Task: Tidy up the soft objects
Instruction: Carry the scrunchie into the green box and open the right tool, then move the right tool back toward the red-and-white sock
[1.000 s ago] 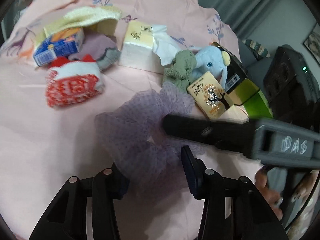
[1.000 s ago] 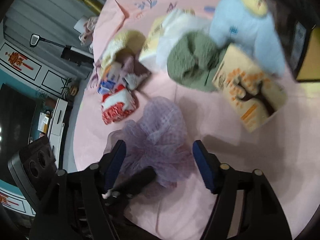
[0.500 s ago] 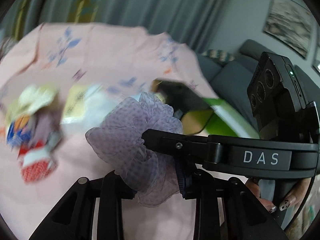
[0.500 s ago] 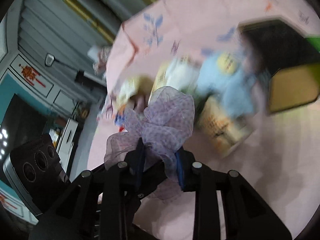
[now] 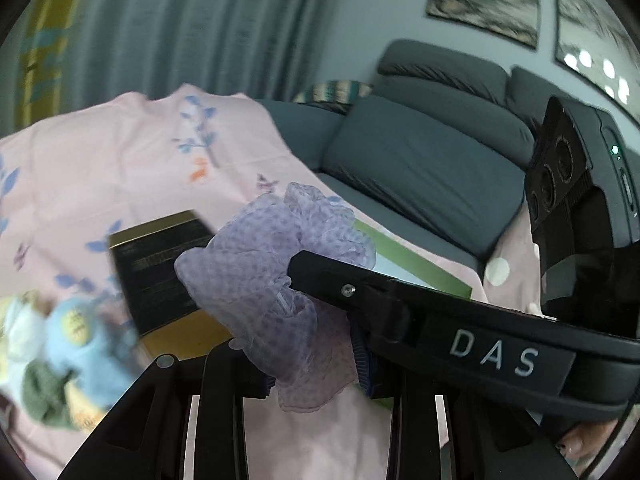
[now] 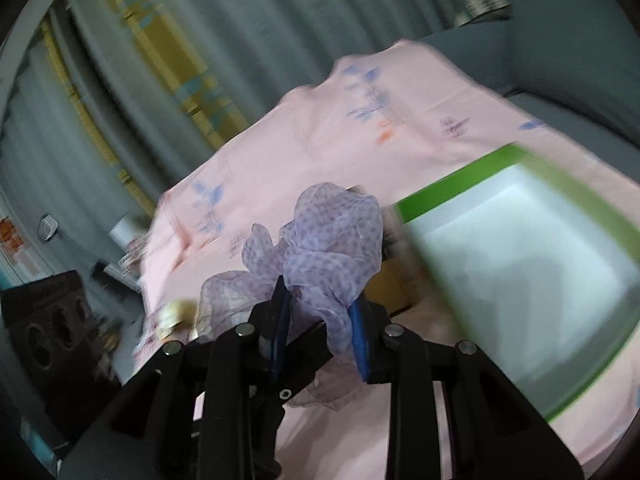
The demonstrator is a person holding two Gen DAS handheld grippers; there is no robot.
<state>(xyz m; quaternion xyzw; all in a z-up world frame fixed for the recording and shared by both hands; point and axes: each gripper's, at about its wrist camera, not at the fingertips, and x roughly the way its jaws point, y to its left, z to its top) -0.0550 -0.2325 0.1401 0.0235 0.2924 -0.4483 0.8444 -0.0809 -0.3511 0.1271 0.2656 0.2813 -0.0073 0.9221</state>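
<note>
While both grippers meet at the same spot, the purple scrunchie (image 6: 320, 240) is held up in the air above the pink cloth (image 6: 320, 140), not touching it. The right gripper (image 6: 318, 332) has its two blue pads pressed on the lower part of the scrunchie, so it is closed on it. In the left wrist view, the left gripper (image 5: 316, 364) has its fingers on both sides of the scrunchie (image 5: 276, 272) and appears to pinch it as well (the right gripper's black finger crosses just in front). Behind the scrunchie lies a box with green edges and a white inside (image 6: 520, 272). A dark box (image 5: 160, 272) and a blurred blue plush toy (image 5: 84, 344) lie on the cloth lower left.
</note>
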